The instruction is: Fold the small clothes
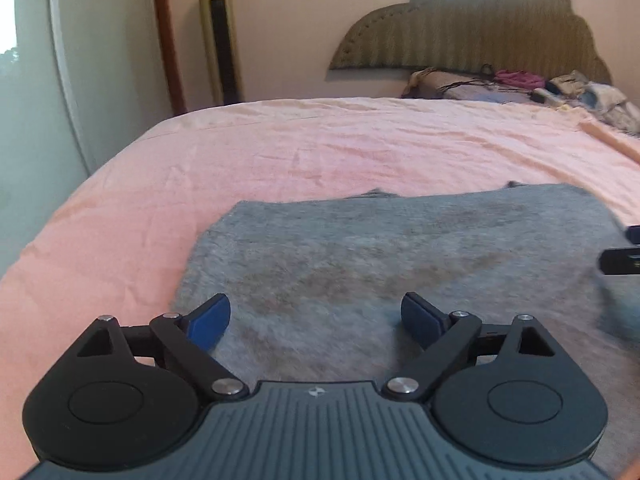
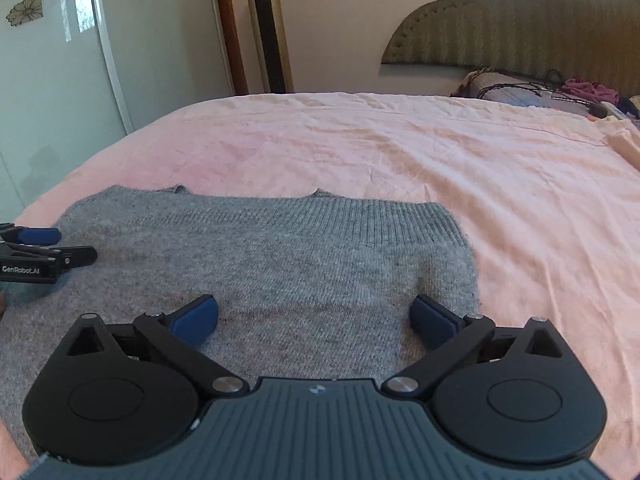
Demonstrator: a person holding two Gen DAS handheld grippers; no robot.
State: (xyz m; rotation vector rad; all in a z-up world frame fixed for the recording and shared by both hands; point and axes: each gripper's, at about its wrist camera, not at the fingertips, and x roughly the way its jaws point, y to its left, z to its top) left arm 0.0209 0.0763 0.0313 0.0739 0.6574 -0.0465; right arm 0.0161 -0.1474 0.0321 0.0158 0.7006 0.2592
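Note:
A grey knitted garment [image 1: 400, 256] lies flat and folded on the pink bed sheet [image 1: 280, 148]; it also shows in the right wrist view [image 2: 280, 256], with its ribbed hem [image 2: 380, 220] along the far edge. My left gripper [image 1: 316, 320] is open and empty, hovering just above the garment's near left part. My right gripper [image 2: 314, 320] is open and empty above the garment's near right part. The right gripper's tip shows at the right edge of the left wrist view [image 1: 624, 258]. The left gripper shows at the left edge of the right wrist view [image 2: 44, 252].
The pink sheet [image 2: 440, 152] covers the bed beyond and beside the garment. A pile of bedding and clothes [image 1: 520, 88] lies by the padded headboard [image 1: 472, 36]. A tower fan [image 1: 220, 36] and a glass wardrobe door [image 2: 52, 80] stand past the bed's far edge.

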